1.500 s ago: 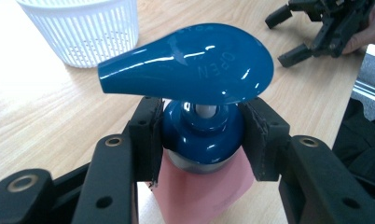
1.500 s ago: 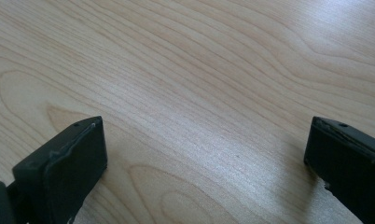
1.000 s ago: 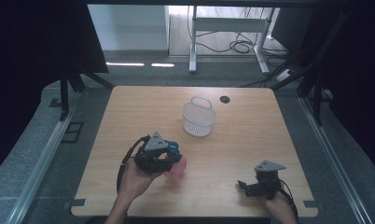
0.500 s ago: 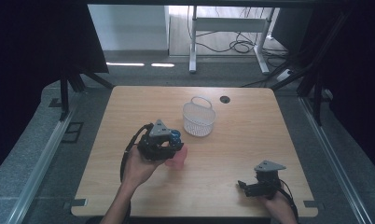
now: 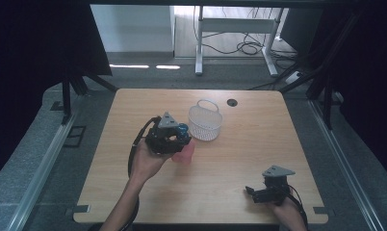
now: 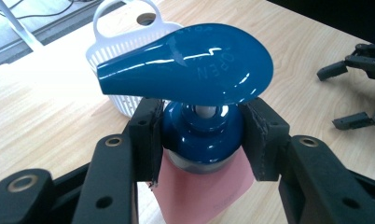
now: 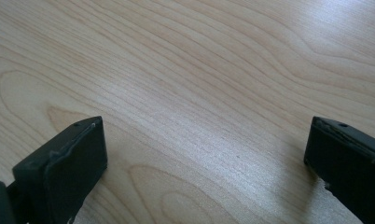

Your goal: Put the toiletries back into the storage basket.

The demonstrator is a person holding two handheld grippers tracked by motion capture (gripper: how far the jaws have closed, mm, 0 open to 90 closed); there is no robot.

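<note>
There are two tools, one pink bottle (image 6: 202,193) with a blue pump top (image 6: 195,65), and one white basket (image 5: 205,122) on the wooden surface (image 5: 239,159). The left tool (image 6: 202,135) squeezes the blue neck of the bottle between its two black jaws, so the bottle sits right inside the tool and the pink part hangs below it, with the basket just past the tool on the far side. The right tool (image 5: 253,192) is spread wide with nothing in it, low over the bare surface, well apart from the bottle.
</note>
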